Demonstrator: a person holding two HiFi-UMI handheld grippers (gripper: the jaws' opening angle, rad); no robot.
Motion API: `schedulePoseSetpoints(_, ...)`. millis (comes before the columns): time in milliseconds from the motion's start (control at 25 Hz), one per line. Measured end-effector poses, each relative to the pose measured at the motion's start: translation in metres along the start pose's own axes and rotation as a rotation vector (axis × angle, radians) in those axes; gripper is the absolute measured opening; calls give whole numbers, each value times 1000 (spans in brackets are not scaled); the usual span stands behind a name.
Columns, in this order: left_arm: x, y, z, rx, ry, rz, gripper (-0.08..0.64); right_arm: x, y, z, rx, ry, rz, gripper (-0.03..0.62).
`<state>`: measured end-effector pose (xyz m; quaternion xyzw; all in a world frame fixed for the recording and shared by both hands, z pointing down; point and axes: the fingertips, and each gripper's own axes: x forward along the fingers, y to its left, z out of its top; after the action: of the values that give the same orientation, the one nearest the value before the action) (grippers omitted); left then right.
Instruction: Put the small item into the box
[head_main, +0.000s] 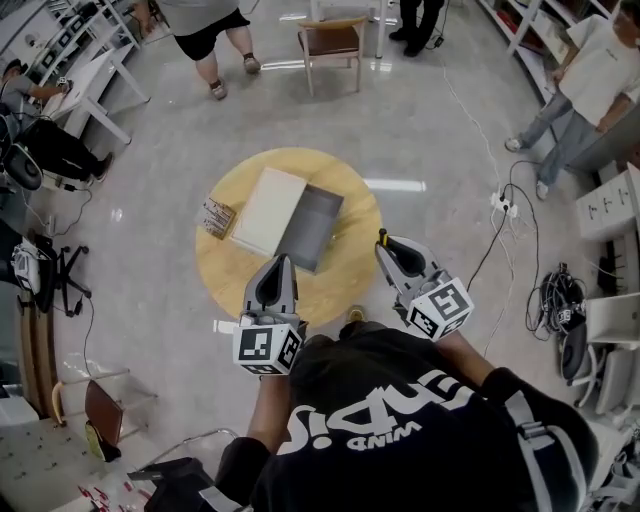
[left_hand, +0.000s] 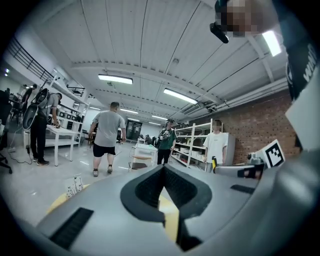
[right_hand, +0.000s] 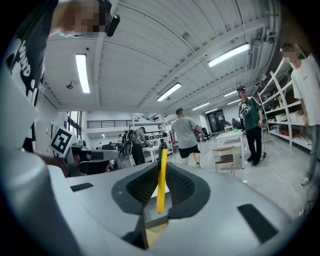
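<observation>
Currently, the person stands at the 6 o'clock side of a round yellow wooden bench (head_main: 345, 275) with one gripper in each hand. Right gripper (head_main: 385, 245) is over the bench rim at about 4 o'clock. In its own view (right_hand: 161, 167) the jaws are clamped on a slim yellow stick with a black tip (right_hand: 161, 185), held upright between the ribbed pads with the black end pointing away from the camera. In the head view the same stick (head_main: 381, 238) juts from the jaw tips, above the bench edge and apart from the box. Left gripper (head_main: 281, 262) is over the bench at about 6 o'clock. Its own view (left_hand: 162, 170) shows the jaw tips meeting with nothing between them, and only yellow bench top seen through the gap behind the tips. A flat rectangular box lies open at bench centre: a white half (head_main: 268, 208) toward 10 o'clock and a dark grey half (head_main: 312, 228) touching it on the 4 o'clock side. I cannot tell which half is the lid. A small patterned packet (head_main: 218, 216) lies at the 9 o'clock rim, just beside the white half, and it also shows in the left gripper view (left_hand: 75, 186). Beyond the bench at 12 o'clock stands a wooden chair (head_main: 332, 42). A white power strip (head_main: 502, 203) lies on the floor at 3 o'clock. Several people stand around the room, well apart from the bench.
</observation>
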<state>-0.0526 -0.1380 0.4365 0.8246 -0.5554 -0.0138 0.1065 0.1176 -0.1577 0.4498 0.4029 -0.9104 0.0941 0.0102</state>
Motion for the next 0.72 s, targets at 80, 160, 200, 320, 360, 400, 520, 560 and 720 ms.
schedulePoseSetpoints(80, 4, 5, 4, 3, 0, 6, 9, 10, 1, 5, -5, -3, 16, 43)
schedulePoseSetpoints(160, 7, 11, 8, 3, -2, 8, 9, 19, 3, 11, -10, -8, 26, 43)
schedulePoseSetpoints(200, 8, 13, 9, 3, -2, 6, 9, 23, 4, 12, -10, -9, 27, 43)
schedulePoseSetpoints(320, 13, 20, 12, 10, 0, -10, 9, 35, 6, 11, -12, -4, 25, 43)
schedulePoseSetpoints(360, 15, 23, 12, 11, 2, -15, 9, 40, 6, 10, -15, -2, 26, 43)
schedulePoseSetpoints(400, 18, 25, 13, 11, 3, -21, 9, 44, 6, 9, -18, 1, 25, 43)
schedulePoseSetpoints(520, 25, 29, 14, 16, 3, -43, 9, 54, 4, 8, -25, 3, 22, 43)
schedulePoseSetpoints(560, 27, 30, 15, 20, 3, -50, 9, 57, 4, 8, -29, 1, 22, 43)
schedulePoseSetpoints(720, 36, 38, 15, 28, 5, -64, 9, 73, 3, 7, -47, 4, 30, 43)
